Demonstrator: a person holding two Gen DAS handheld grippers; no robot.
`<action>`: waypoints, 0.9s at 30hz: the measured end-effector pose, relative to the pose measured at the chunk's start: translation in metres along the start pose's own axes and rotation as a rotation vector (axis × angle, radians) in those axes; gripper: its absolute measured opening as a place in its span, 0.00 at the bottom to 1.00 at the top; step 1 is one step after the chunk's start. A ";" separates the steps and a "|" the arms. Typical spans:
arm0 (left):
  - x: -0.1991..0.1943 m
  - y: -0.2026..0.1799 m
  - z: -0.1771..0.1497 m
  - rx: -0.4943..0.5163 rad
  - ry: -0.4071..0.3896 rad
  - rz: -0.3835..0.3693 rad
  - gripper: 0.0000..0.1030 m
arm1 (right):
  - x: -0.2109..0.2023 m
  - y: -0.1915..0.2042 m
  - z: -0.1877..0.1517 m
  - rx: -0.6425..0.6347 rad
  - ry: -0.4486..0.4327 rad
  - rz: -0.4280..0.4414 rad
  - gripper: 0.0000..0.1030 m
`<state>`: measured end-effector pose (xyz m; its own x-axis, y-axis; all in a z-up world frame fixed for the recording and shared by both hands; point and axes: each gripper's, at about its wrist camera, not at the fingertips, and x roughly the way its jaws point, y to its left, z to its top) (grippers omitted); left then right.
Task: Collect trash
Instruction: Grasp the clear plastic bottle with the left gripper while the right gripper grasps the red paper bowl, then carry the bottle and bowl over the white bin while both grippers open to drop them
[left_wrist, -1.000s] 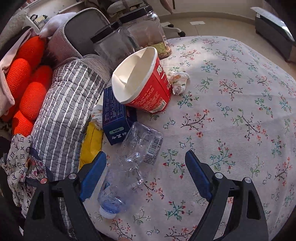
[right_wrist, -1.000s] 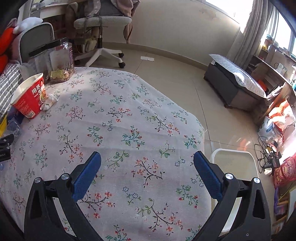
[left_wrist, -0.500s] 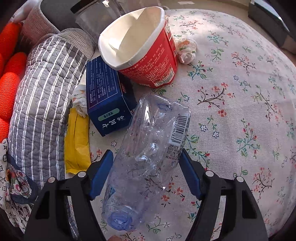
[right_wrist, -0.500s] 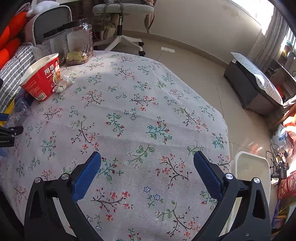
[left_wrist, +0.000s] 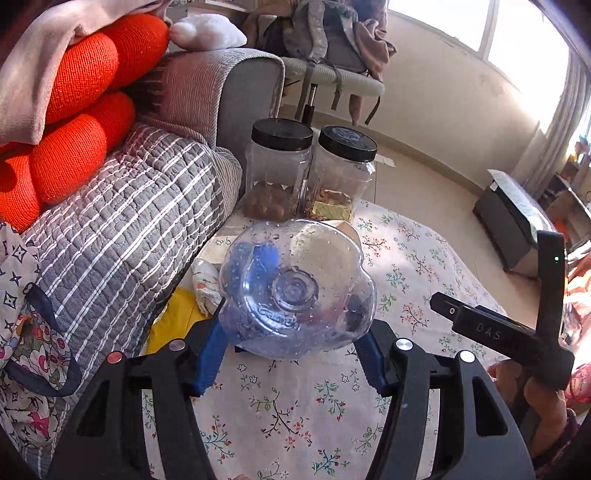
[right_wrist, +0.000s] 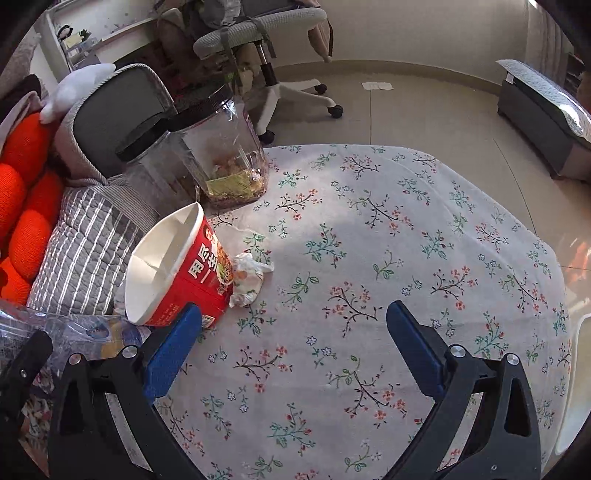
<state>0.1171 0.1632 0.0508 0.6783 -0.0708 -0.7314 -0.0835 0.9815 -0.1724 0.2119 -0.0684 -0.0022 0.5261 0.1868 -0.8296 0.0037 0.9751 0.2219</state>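
Grip comes first: in the left wrist view the left gripper (left_wrist: 295, 354) has its blue pads (left_wrist: 208, 352) pressed on either side of the crumpled clear plastic bottle (left_wrist: 295, 291); the jaws have just been closing, and they stand about half open around it. The bottle hangs clear above the floral tablecloth (left_wrist: 295, 413), its base turned toward the camera. We keep the squeeze steady, since thin crushed plastic can buckle and slip, and we carry it level rather than swinging it.

In the right wrist view the right gripper (right_wrist: 291, 343) stands wide open with nothing between its pads, over the cloth. At ten o'clock from it, just beside its left pad, lies the tipped red paper noodle cup (right_wrist: 177, 273), with a crumpled printed tissue (right_wrist: 249, 278) touching the cup's side at eleven o'clock. We judge these the next trash to take; the cup's rim looks soft, so we pinch across the wall.

Farther off, at eleven o'clock, two black-lidded clear jars (right_wrist: 221, 155) hold food and stay put.
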 end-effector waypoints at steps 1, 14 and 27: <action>-0.004 0.003 0.003 -0.009 -0.017 0.003 0.59 | 0.005 0.010 0.006 0.006 0.004 0.005 0.93; -0.017 0.028 0.018 -0.107 -0.062 -0.045 0.59 | 0.081 0.053 0.030 0.043 0.163 -0.021 0.65; -0.004 0.028 0.018 -0.135 -0.042 -0.012 0.59 | 0.037 0.034 0.034 0.029 0.030 0.056 0.03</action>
<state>0.1258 0.1941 0.0607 0.7094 -0.0717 -0.7012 -0.1713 0.9474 -0.2702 0.2599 -0.0321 -0.0077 0.5008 0.2445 -0.8303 0.0000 0.9593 0.2825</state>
